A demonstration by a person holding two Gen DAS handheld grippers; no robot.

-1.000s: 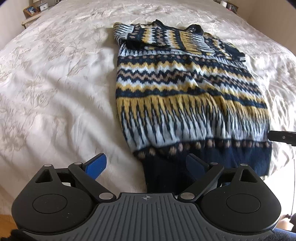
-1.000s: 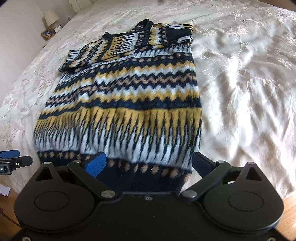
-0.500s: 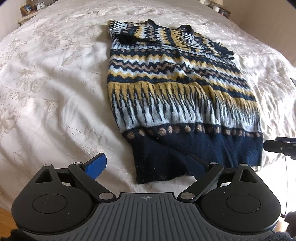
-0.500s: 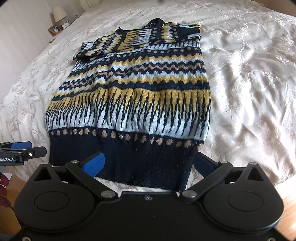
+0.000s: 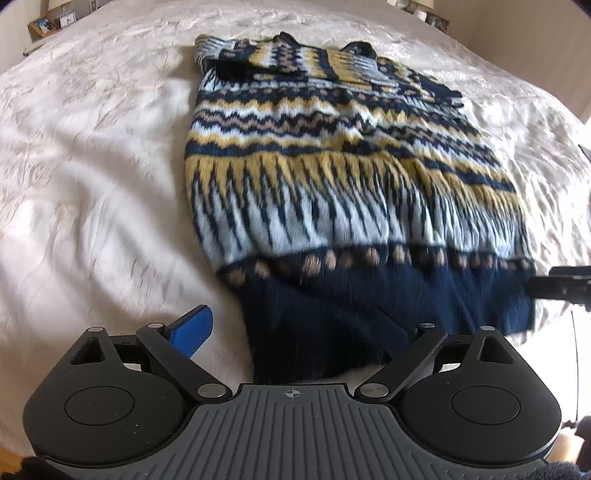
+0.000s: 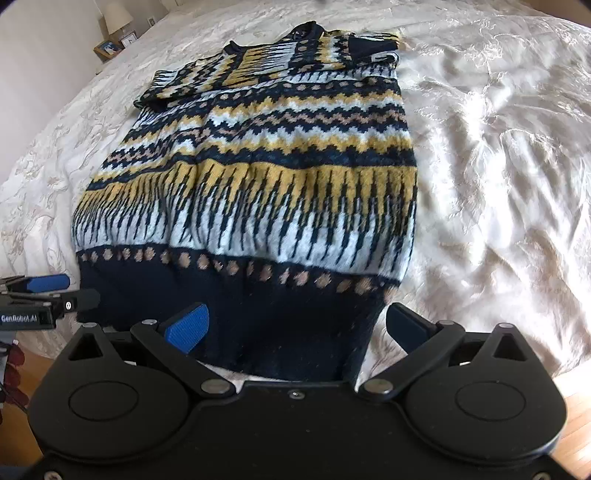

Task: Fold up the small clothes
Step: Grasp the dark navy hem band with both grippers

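Cream embroidered bedspread (image 5: 92, 177) across both frames, nightstand with lamp (image 6: 118, 14) at upper left of the right view. Patterned knit sweater (image 5: 332, 177) lying flat mid-frame, sleeves folded across the chest, navy hem nearest the cameras. Left gripper (image 5: 295, 328) spread wide around the hem's left corner; right gripper (image 6: 295, 325) likewise released, straddling the right corner. Contact with fabric perhaps, though blurred.

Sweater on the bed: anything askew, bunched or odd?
Nothing odd. The patterned sweater lies flat on the white bedspread, sleeves folded across its chest, navy hem at the bed's near edge; both grippers open.
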